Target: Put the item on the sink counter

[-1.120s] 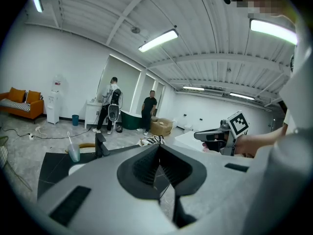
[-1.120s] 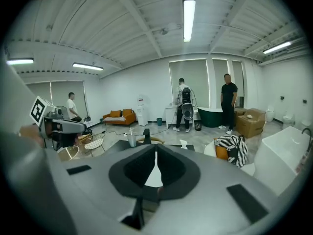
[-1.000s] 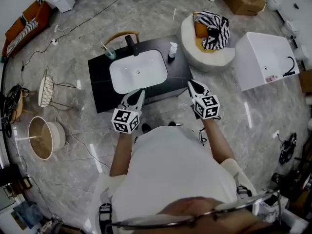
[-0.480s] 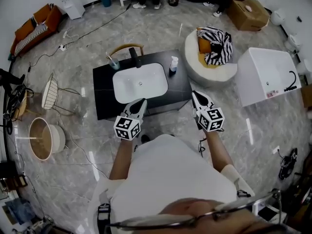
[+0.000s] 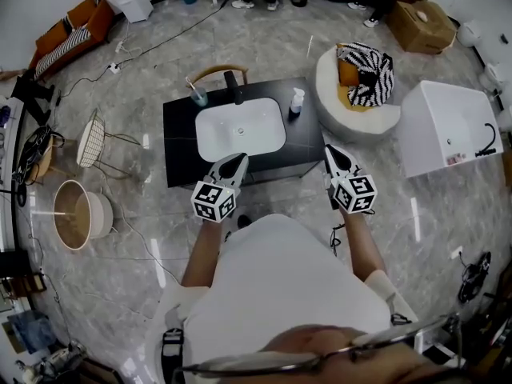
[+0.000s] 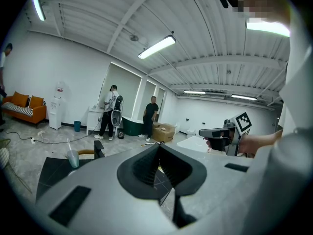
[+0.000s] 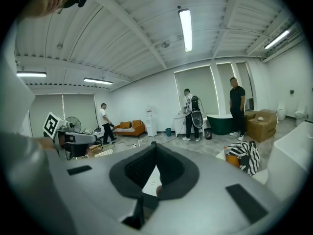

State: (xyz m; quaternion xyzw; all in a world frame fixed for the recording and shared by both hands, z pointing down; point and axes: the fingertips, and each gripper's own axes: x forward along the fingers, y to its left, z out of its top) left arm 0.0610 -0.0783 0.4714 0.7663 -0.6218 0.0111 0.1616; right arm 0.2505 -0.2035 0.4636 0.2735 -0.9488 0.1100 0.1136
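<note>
The black sink counter (image 5: 180, 142) with its white basin (image 5: 240, 130) stands just ahead of me. On it are a cup with a toothbrush (image 5: 198, 94), a black faucet (image 5: 234, 87) and a white soap bottle (image 5: 297, 101). My left gripper (image 5: 240, 159) hovers at the counter's near edge, shut and empty. My right gripper (image 5: 329, 148) hangs off the counter's near right corner, also shut with nothing in it. In the left gripper view the jaws meet at the tip (image 6: 159, 148), and the cup (image 6: 73, 158) shows beyond. The right gripper view shows closed jaws (image 7: 154, 146).
A white round pouf with a striped cloth (image 5: 364, 74) stands right of the counter, and a white tub (image 5: 448, 126) farther right. A wire stool (image 5: 90, 142) and a round basket (image 5: 72, 214) are at the left. A wooden chair (image 5: 214, 72) is behind the counter. Cables lie on the floor.
The left gripper's jaws, apart a second ago, have closed. The counter has slid slightly lower and to the right in the head view; both grippers stay at its near edge.
</note>
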